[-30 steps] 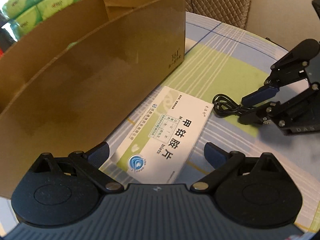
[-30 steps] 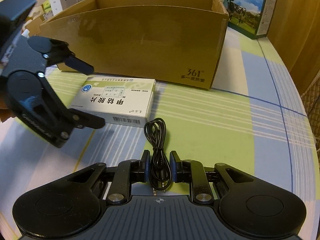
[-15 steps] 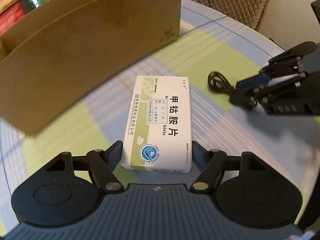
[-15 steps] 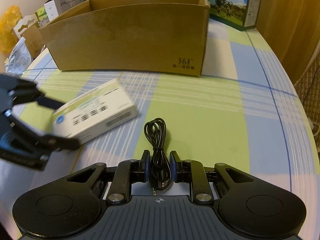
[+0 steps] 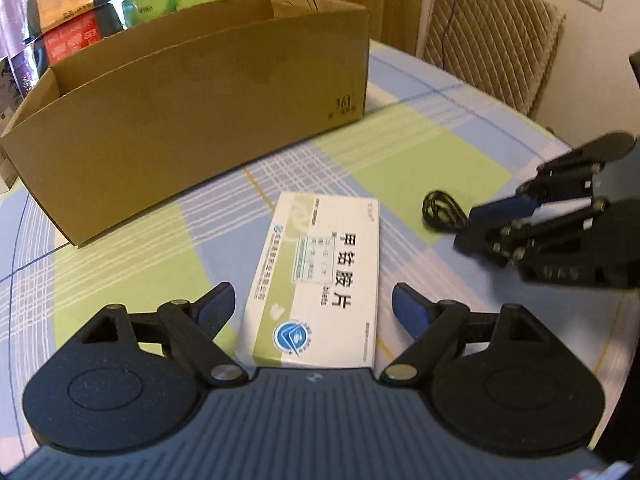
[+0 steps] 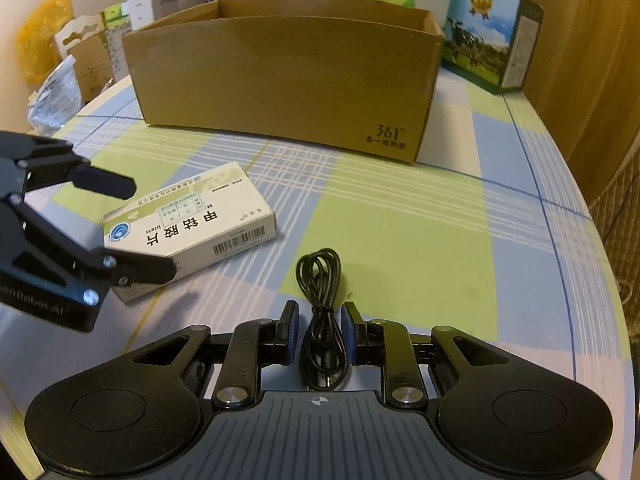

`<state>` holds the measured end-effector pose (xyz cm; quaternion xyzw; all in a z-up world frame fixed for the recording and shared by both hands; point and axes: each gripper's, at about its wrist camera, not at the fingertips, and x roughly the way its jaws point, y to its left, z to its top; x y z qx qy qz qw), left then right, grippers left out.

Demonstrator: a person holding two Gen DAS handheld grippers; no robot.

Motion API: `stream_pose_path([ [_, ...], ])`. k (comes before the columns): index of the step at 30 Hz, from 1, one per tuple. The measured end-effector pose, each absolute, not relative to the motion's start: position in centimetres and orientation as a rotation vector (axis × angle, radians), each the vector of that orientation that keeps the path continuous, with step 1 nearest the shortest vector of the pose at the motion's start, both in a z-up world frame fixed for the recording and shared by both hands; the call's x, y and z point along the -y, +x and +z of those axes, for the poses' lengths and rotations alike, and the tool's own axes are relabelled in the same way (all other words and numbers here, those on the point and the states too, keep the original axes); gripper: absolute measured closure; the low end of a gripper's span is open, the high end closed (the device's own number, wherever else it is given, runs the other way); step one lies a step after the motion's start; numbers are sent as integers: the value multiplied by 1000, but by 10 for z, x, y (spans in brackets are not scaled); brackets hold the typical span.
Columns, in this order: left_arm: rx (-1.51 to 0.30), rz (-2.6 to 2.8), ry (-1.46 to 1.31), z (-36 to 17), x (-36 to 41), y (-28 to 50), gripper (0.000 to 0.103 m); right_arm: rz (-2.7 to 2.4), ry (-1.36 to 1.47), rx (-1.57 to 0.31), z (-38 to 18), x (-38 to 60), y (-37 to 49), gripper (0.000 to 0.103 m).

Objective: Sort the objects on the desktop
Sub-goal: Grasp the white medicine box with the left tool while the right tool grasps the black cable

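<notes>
The left gripper [image 5: 313,307] is sitting with its fingers spread wide on either side of the medicine box [image 5: 320,276], a gap showing between each blue pad and the carton. Half a second ago those pads were drawn in close against the carton's sides; now they are standing apart from it. The medicine box is lying flat on the checked tablecloth [image 5: 408,152], its near end between the left fingers and its far end pointing toward the cardboard box [image 5: 192,120], which is standing open at the far side of the table. Against a second ago, when the carton lay close along the cardboard wall, it is now resting well clear of it, nearer the table's middle.

The right gripper [image 6: 319,330] is lying low on the cloth with its fingers narrowed around the coiled black cable [image 6: 320,280]; whether the pads are actually pressing the cable I cannot tell, though a slim gap seems to show on each side, wider than in the earlier views. The cable's loop is reaching out beyond the fingertips, just right of the medicine box [image 6: 188,228]. From the left wrist camera the cable [image 5: 442,210] is showing at the right gripper's tips [image 5: 472,220], to the right of the carton.
</notes>
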<state>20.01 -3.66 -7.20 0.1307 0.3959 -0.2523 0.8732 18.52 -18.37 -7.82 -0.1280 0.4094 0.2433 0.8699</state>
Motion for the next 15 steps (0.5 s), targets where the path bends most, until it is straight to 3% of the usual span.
stream_pose_path([
  [11,-809,-526,300,-85,43,207,20,519,-247,-830,-85,183,192,82],
  [13,-811,-526,299,-85,42,207,22,516,-238,-831,-84,183,193,82],
  [15,-828,-539,287,-86,42,209,30,513,-237,-832,-84,183,193,83],
])
